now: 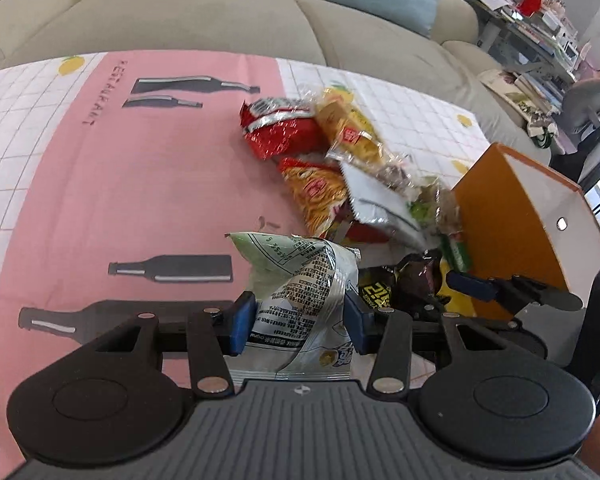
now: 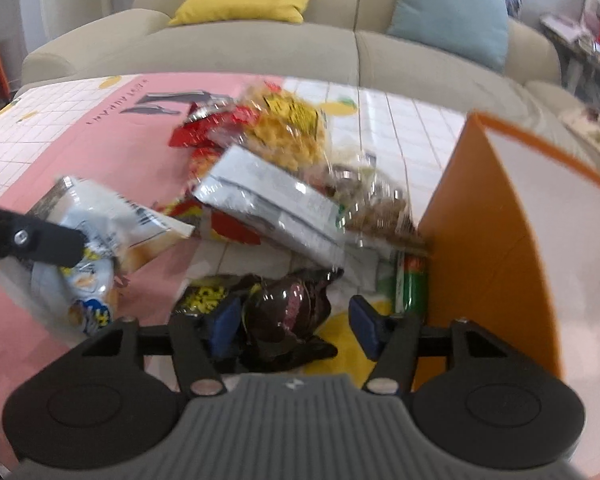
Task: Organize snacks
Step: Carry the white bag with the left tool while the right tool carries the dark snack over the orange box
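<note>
Right wrist view puts your right gripper point(image 2: 294, 326) low over the tablecloth point(image 2: 40, 168) with its blue pads spread wide around a dark, glossy snack packet point(image 2: 288, 308). The left pad sits just beside the packet's left edge; the right pad stands clear of it, so nothing is gripped yet. The packet lies straight ahead between the fingers, crumpled, with no clear long axis, so closing where you are looks enough.

Just right of that gripper rises the orange bin point(image 2: 472, 240), its white inside open toward you. That is probably where the packet goes, a short swing to the right.

Beyond the fingers the snack pile point(image 2: 268, 184) leans toward the bin; the silver bag overhangs the dark packet's far edge, so expect a tug on lifting.

Your left gripper point(image 1: 300, 318) is clamped on a pale green-and-white bag point(image 1: 300, 280), raised slightly above the cloth. It sits farther from the orange bin point(image 1: 496, 220) than the right one, so let the right go first.
</note>
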Motion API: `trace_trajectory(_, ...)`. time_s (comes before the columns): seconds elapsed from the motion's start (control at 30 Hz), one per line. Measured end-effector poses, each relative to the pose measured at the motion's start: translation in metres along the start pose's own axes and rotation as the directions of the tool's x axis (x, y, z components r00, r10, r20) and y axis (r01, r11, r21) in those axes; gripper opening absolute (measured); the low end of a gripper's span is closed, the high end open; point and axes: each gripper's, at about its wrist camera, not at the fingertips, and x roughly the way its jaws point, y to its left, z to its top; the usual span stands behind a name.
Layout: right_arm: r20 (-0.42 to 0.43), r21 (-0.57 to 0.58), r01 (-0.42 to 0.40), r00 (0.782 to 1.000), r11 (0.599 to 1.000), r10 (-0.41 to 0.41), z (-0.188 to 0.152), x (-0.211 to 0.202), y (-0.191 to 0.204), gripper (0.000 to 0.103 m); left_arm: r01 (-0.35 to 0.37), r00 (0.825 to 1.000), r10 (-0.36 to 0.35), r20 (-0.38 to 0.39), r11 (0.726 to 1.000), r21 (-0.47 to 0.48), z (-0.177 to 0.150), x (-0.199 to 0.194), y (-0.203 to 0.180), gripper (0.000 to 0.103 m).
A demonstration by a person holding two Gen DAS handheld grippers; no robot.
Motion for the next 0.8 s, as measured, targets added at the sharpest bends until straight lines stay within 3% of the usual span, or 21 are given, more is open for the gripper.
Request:
trace_trajectory(0.17, 0.012, 0.069, -0.055, 0.998, 0.996, 0.054, -0.001, 0.004, -0.008, 0.057, -0.012, 0.998, 0.010, -0.059, 1.000, -0.021, -0.004, 0.011, 0.005, 0.055)
trace_trajectory(0.23, 0.017, 0.091, -0.091, 0.996, 0.992, 0.090, -0.003, 0.005, -0.011, 0.046, -0.012, 0.998, 0.010, -0.060, 0.999, -0.032, -0.008, 0.010, 0.006, 0.058)
trace_trajectory(0.33, 0.025, 0.079, -0.094, 0.995, 0.992, 0.092, -0.004, 0.004, -0.007, 0.045, -0.020, 0.997, 0.017, -0.072, 0.999, -0.040, -0.007, 0.013, 0.008, 0.069)
trace_trajectory(0.5, 0.026, 0.067, -0.095, 0.995, 0.993, 0.093, -0.005, 0.004, -0.007, 0.044, -0.019, 0.996, 0.014, -0.089, 0.998, -0.052, -0.010, 0.019, 0.010, 0.076)
trace_trajectory(0.67, 0.024, 0.061, -0.092, 0.996, 0.994, 0.091, -0.006, 0.001, -0.006, 0.044, -0.012, 0.996, 0.005, -0.084, 0.997, -0.075, -0.011, 0.018, 0.012, 0.065)
trace_trajectory(0.8, 0.021, 0.123, -0.135, 0.991, 0.983, 0.133, -0.005, -0.007, -0.009, 0.043, -0.017, 0.999, 0.014, -0.050, 0.998, -0.063, -0.013, 0.009, 0.007, 0.059)
